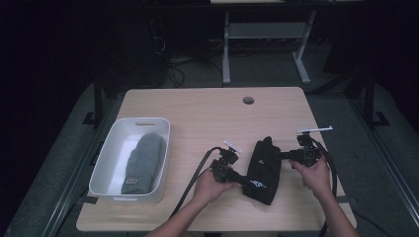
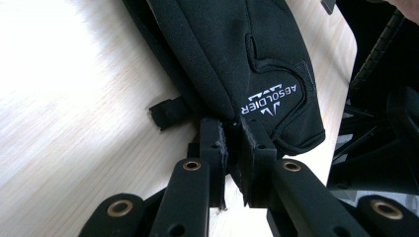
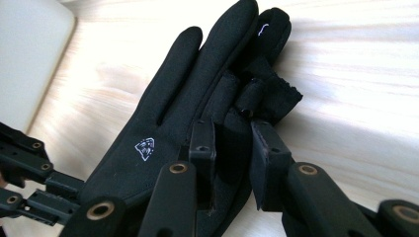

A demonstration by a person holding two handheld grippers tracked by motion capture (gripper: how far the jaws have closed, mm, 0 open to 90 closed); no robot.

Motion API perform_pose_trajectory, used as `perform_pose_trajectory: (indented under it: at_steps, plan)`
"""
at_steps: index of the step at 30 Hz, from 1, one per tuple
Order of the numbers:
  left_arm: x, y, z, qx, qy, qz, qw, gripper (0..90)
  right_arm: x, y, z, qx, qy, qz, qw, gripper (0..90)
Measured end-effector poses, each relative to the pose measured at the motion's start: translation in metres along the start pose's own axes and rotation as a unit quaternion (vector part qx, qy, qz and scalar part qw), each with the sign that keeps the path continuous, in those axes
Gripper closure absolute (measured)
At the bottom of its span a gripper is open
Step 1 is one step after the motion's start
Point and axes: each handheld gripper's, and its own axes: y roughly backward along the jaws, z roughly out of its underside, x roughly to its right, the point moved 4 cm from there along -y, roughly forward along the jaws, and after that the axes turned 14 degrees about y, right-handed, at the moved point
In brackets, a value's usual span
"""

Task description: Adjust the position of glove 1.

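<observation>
On the near right part of the pale wooden counter (image 1: 197, 106) lies a black fabric glove with white printed logos (image 1: 264, 170), the thing being worked on. The left tongs (image 1: 243, 181) are clamped on its cuff edge beside the logo, while the right tongs (image 1: 282, 155) pinch the fabric along its finger side. With both ends gripped, the lifting step appears to be in hand. The next move likely calls for raising the glove evenly and carrying it left toward the white rectangular plastic bin (image 1: 106, 163), where a grey knitted beanie (image 1: 143, 163) already rests, without letting either grip slip.
</observation>
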Motion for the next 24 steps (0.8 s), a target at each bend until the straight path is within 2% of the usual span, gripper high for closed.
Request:
perform_pose_trajectory:
  at_steps: [7,12,24]
  plan:
    - [-0.004,0.016,0.004,0.009,-0.002,0.000,1.0000,82.4,-0.011,-0.003,-0.008,0.009,0.000,-0.017,0.9998,73.6]
    - [-0.003,0.024,0.005,0.017,-0.006,-0.001,0.9998,82.4,-0.016,-0.003,-0.013,0.014,-0.008,-0.028,0.9995,73.6]
    - [-0.006,0.043,0.008,0.036,-0.001,0.003,0.9993,82.4,-0.032,-0.001,-0.031,0.024,0.000,-0.044,0.9988,73.8]
